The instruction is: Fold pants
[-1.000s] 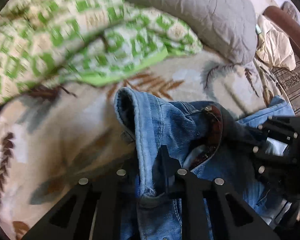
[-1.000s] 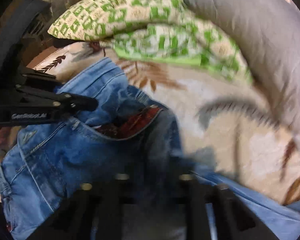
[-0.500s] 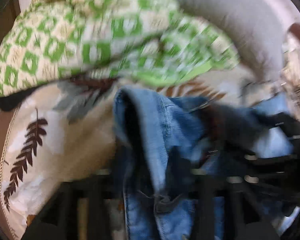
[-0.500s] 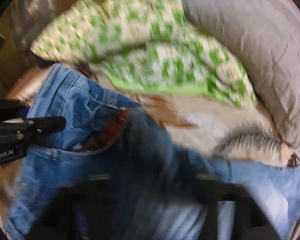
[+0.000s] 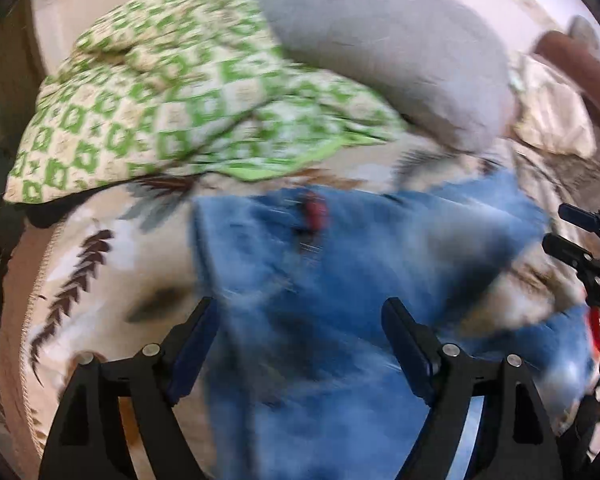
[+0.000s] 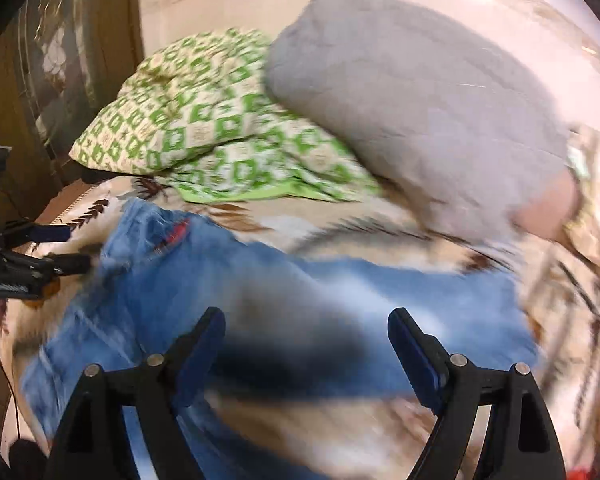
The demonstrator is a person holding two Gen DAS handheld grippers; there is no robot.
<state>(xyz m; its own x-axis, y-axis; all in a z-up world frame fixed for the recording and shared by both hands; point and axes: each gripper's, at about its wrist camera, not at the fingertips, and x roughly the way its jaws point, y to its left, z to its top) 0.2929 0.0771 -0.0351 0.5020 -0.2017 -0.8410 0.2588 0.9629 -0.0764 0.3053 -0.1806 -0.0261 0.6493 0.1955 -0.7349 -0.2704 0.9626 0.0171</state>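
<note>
Blue jeans (image 5: 340,264) lie spread on the patterned bedspread (image 5: 100,288), blurred by motion; a red patch shows at the waistband. My left gripper (image 5: 300,328) is open and empty, its fingers (image 5: 196,340) wide apart above the jeans. In the right wrist view the jeans (image 6: 204,280) stretch from left to right, and my right gripper (image 6: 306,340) is open and empty above them. The left gripper (image 6: 56,252) shows at the left edge, the right gripper (image 5: 568,232) at the left wrist view's right edge.
A green-and-cream patterned pillow (image 5: 160,108) and a grey pillow (image 5: 384,52) lie at the head of the bed behind the jeans. Crumpled beige cloth (image 5: 552,108) lies at the far right. A dark wooden door (image 6: 60,80) stands left of the bed.
Both grippers were shut on the jeans' waistband; now both have opened and let go, and the jeans have dropped flat onto the bed. Both cameras have pulled back.
</note>
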